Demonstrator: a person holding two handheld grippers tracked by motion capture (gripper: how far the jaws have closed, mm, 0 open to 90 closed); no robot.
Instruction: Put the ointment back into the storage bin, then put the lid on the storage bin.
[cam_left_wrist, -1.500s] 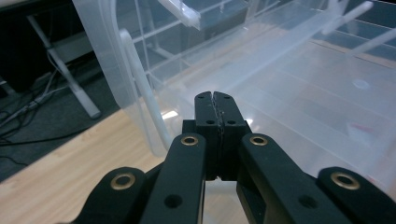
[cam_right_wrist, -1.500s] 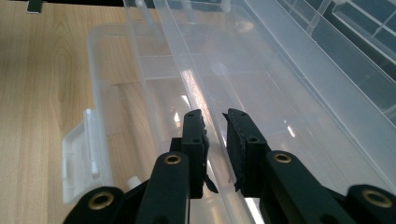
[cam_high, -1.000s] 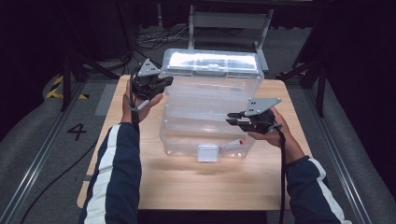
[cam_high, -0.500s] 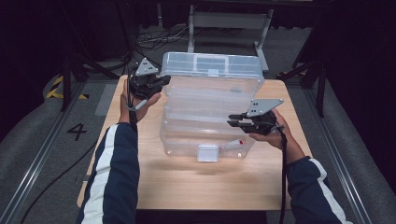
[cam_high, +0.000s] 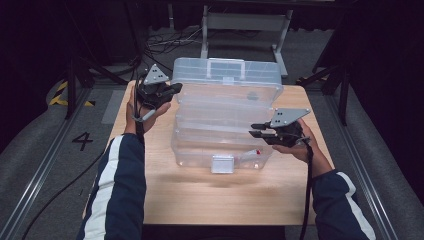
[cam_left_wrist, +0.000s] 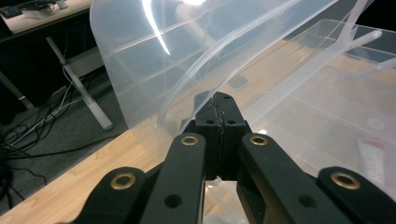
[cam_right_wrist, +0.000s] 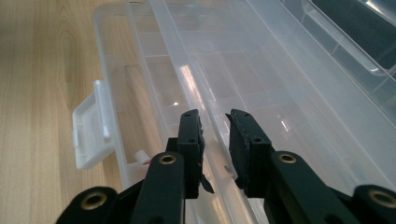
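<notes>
- Left gripper (cam_left_wrist: 218, 122): jaws pressed together on a thin clear edge at centre of the left gripper view, apparently the lid's curved side wall or hinge arm; which of the two, hard to tell. Seen at upper left of the high view (cam_high: 159, 92), beside the box's far-left corner. Likely pinched there to keep the raised lid (cam_high: 225, 75) from dropping.
- Right gripper (cam_right_wrist: 215, 149): jaws a little apart, straddling a clear tray rim (cam_right_wrist: 205, 114) that runs up the middle of the right gripper view; pads not visibly pressing. Jaws have just been opening, the rim between them, so probably a letting go. At right of centre in the high view (cam_high: 264, 131), level with the middle tier.
- Clear tiered storage box (cam_high: 220, 145): centre of the high view, on the wooden table (cam_high: 200, 200), trays stepped back toward the top of the frame, lid tilted up behind.
- White latch (cam_high: 222, 164): hanging loose at the front wall, lower centre; also at left in the right gripper view (cam_right_wrist: 91, 135).
- Small red-and-white item (cam_high: 252, 154) in the bottom compartment, near the right gripper; too small to identify.
</notes>
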